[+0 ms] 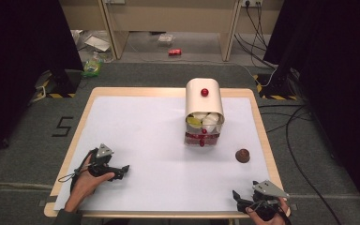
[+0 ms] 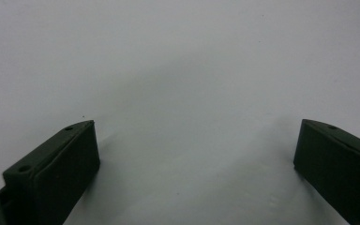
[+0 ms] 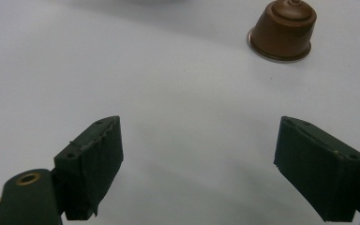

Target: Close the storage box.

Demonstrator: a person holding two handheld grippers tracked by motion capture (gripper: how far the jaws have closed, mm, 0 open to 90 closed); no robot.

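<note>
Two tongs: both low at the near edge of the surface (image 1: 122,117), one at each corner, well apart from each other.
Left tongs (image 1: 122,169): held in the person's left hand (image 1: 85,183) near the front-left corner; jaws spread wide, nothing between them. Left gripper view (image 2: 194,154) shows bare white sheet ahead and between the jaws.
Right tongs (image 1: 236,195): at the front-right corner, in the right hand (image 1: 267,213) right at the near edge; jaws spread wide, holding nothing (image 3: 199,159).
Brown capsule (image 1: 242,155): dome-shaped pod, flat rim down on the white sheet, right side of the surface, near the right edge but clear of it. Ahead and to the right in the right gripper view (image 3: 283,29), well apart from the jaws.
Dispenser (image 1: 204,110): cream curved-top holder with a red knob (image 1: 204,92), standing toward the far edge, right of centre; pale and yellow capsules show in its open front, red pieces at its base. Capsule lies near it, to its front right, not touching.
Open room: the whole left half and the centre front of the sheet lie bare; wooden border shows round the sheet.
Beyond the surface: grey carpet, cables at right, red can (image 1: 175,52) on the floor at the far side.
</note>
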